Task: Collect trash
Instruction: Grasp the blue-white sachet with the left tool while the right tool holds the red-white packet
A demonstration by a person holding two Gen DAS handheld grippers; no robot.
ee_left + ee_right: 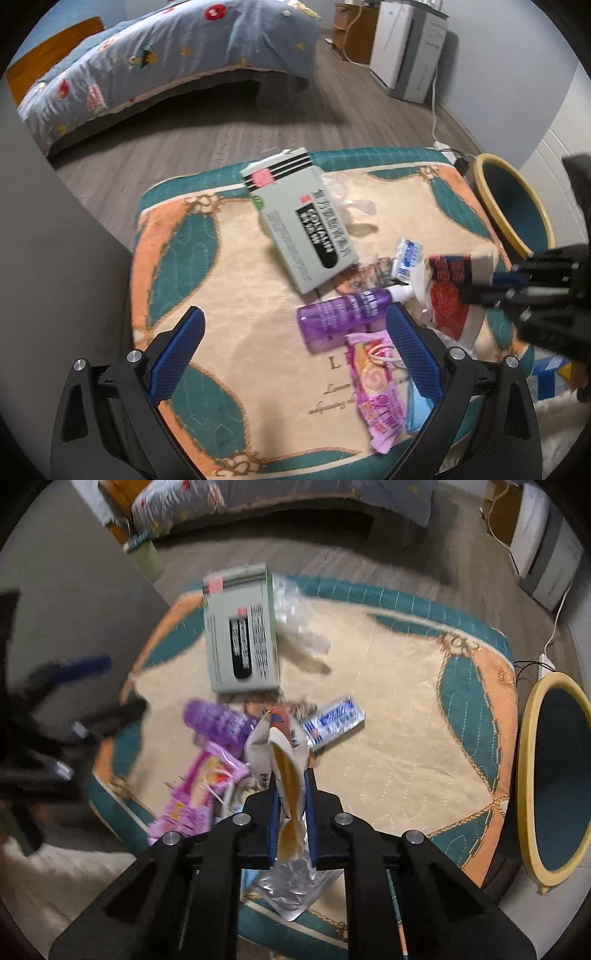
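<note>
Bedroom, grey plank floor, bed (155,62) with a blue patterned quilt at the back. Nearer, a quilted cushion (229,295) in cream, teal and orange, strewn with trash. Grey-green carton (299,218) lying flat toward the far edge, crumpled clear plastic (295,627) just beside it. Purple bottle (332,317) on its side near the middle, touching a pink wrapper (373,391). Small blue-and-white packet (332,720) close by. Round bin (554,805), yellow rim and teal inside, standing on the floor just beside the cushion.

Left gripper (295,354) spread wide with blue pads, hovering over the cushion, nothing pinched; bottle and pink wrapper near its right finger. Right gripper (291,812) clamped tight on a crumpled white-and-red wrapper (284,760), lifted clear of the cushion. Silvery foil piece (291,886) visible below the right gripper.
</note>
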